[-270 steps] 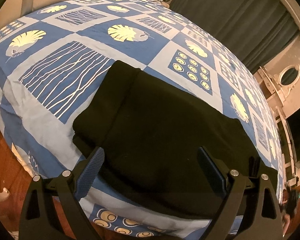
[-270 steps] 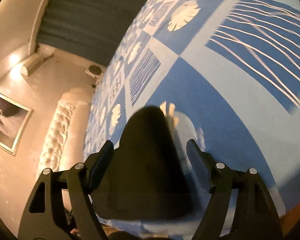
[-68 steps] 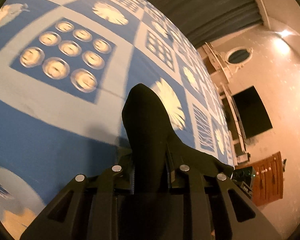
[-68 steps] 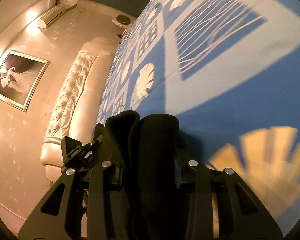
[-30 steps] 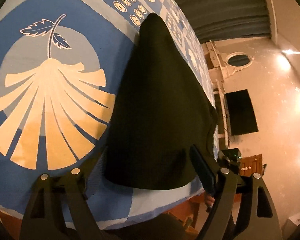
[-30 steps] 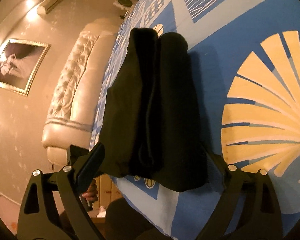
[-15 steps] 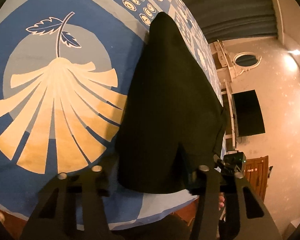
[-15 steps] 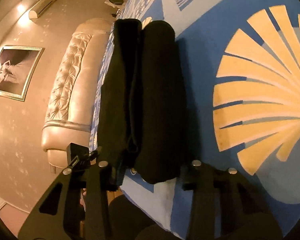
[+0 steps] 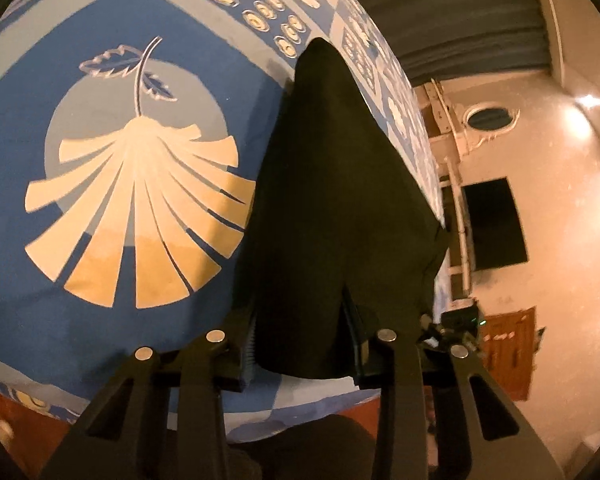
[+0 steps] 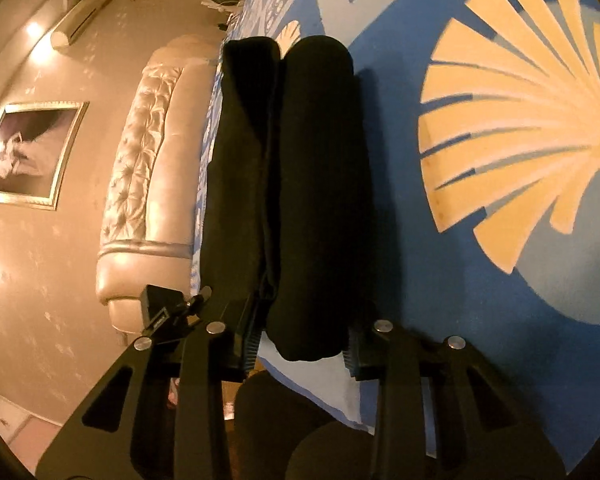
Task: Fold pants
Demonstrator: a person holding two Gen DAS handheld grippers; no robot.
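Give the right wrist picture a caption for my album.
Right tongs clamp folded black pants on a blue patterned bedspread.

Folded pants (image 9: 332,208) on the bedspread (image 9: 60,312), near its edge, beside a shell print (image 9: 136,216).

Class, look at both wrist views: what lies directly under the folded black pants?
The pants lie on the blue patterned bedspread, gripped by both grippers. Whatever print lies beneath them is covered.

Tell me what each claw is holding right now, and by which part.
Both hold the folded black pants: the left claw and the right claw each pinch its near edge.
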